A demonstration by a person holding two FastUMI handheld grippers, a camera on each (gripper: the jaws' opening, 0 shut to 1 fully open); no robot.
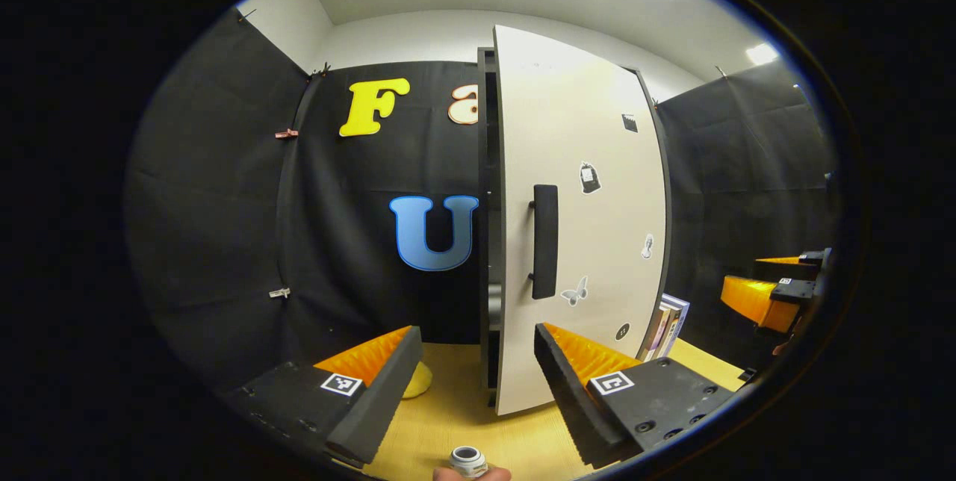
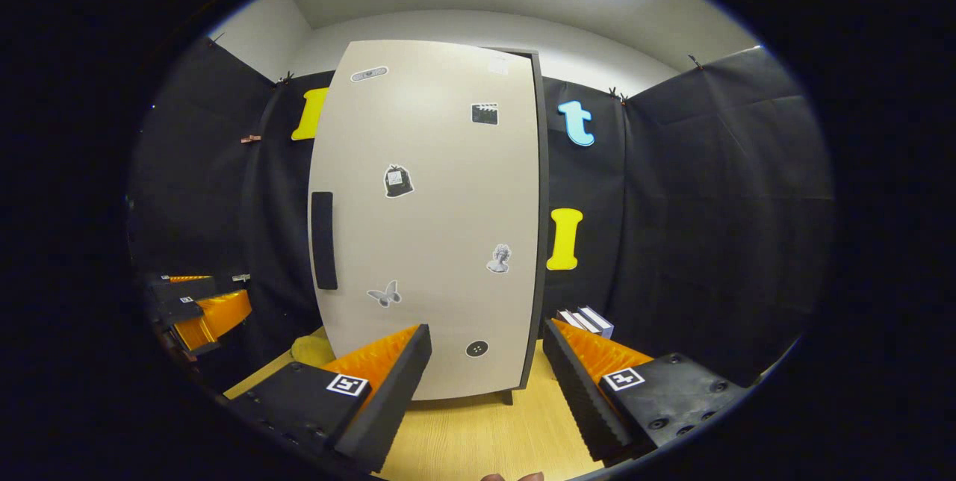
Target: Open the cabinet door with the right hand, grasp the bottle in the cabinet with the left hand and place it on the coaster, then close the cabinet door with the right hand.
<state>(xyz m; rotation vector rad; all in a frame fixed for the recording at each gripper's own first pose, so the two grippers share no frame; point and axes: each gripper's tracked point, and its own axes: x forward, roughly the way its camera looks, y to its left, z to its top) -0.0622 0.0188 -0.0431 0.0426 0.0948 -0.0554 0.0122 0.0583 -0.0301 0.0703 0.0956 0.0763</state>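
Note:
The cabinet stands on the wooden table, and its white door (image 1: 590, 190) (image 2: 433, 227) lies against the front, with a black handle (image 1: 544, 240) (image 2: 323, 240) on its left side. The door hides the inside, so no bottle shows. A yellow coaster (image 1: 418, 380) (image 2: 314, 350) lies on the table left of the cabinet's foot. My left gripper (image 1: 474, 331) is open a short way in front of the door's handle edge, holding nothing. My right gripper (image 2: 487, 328) is open before the lower door. Each gripper also appears off to the side in the other's view: right gripper (image 1: 777, 287), left gripper (image 2: 202, 309).
A few books (image 1: 665, 328) (image 2: 586, 320) stand upright against the cabinet's right side. Black cloth walls close in the booth behind and on both sides. The wooden tabletop (image 1: 463, 421) (image 2: 478, 436) stretches between the grippers and the cabinet.

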